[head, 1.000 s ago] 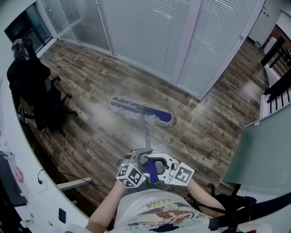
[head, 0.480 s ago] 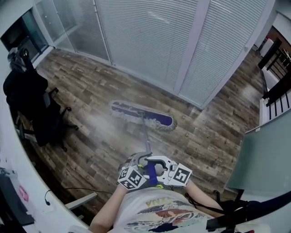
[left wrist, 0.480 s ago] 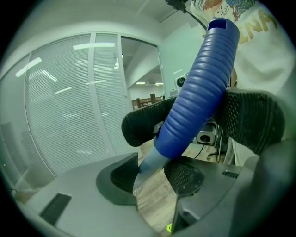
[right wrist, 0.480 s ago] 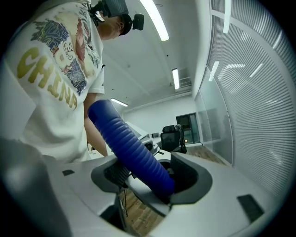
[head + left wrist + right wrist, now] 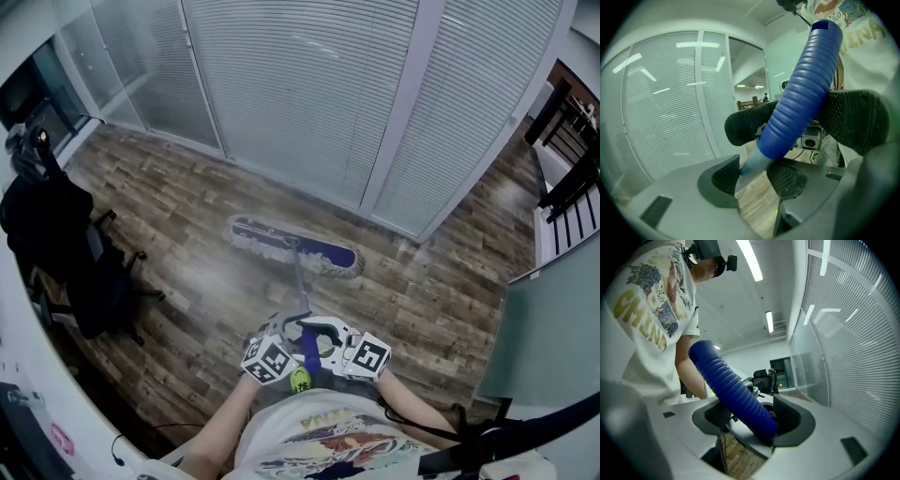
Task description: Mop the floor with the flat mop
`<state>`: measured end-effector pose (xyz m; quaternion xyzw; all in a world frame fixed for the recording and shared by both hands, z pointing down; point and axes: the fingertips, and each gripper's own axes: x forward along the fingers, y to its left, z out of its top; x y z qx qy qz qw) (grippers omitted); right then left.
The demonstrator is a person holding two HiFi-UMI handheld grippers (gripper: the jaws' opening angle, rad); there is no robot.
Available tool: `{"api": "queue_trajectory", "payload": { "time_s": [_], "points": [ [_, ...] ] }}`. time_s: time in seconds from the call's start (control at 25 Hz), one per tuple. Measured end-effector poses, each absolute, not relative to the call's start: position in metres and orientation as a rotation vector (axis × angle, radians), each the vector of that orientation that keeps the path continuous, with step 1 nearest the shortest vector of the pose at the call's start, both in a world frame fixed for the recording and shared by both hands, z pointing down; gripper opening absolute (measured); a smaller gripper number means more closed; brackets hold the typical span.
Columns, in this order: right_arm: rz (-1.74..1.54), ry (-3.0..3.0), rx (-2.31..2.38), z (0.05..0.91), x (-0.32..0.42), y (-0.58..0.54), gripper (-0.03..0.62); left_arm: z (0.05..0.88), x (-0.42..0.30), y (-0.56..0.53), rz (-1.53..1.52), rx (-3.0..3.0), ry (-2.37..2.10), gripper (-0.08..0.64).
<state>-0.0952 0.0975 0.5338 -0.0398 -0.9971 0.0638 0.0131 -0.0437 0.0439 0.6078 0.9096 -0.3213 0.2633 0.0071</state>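
The flat mop head (image 5: 295, 246), blue with a pale fringe, lies flat on the wood floor (image 5: 187, 197) close to the blind-covered glass wall. Its thin grey pole (image 5: 300, 286) runs back to a blue ribbed grip (image 5: 310, 353) in front of my body. My left gripper (image 5: 289, 328) and right gripper (image 5: 323, 336) face each other across that grip. The left gripper view shows its jaws (image 5: 754, 176) shut where the blue grip (image 5: 801, 89) meets the pole. In the right gripper view the blue grip (image 5: 736, 390) is clamped between the black pads (image 5: 790, 416).
An office chair draped with black clothing (image 5: 56, 244) stands at the left. The white blinds wall (image 5: 309, 103) runs across the back. A frosted glass panel (image 5: 553, 328) stands at the right, with dark railings (image 5: 572, 178) beyond it. A yellow-green shoe (image 5: 300, 378) shows under the grippers.
The mop head, both grippers and I have moved across the floor toward the blinds wall. The chair has slid toward the left edge of the head view.
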Motion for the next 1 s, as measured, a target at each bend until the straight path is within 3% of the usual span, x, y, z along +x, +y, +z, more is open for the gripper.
{"api": "queue_trajectory", "payload": {
  "time_s": [0.76, 1.0],
  "points": [
    [0.220, -3.121, -0.233, 0.531, -0.162, -0.214, 0.261, 0.610, -0.119, -0.271, 0.808, 2.749, -1.140, 0.155],
    [0.260, -3.120, -0.251, 0.534, -0.166, -0.257, 0.261, 0.612, -0.124, -0.314, 0.860, 2.740, -1.135, 0.155]
  ]
}}
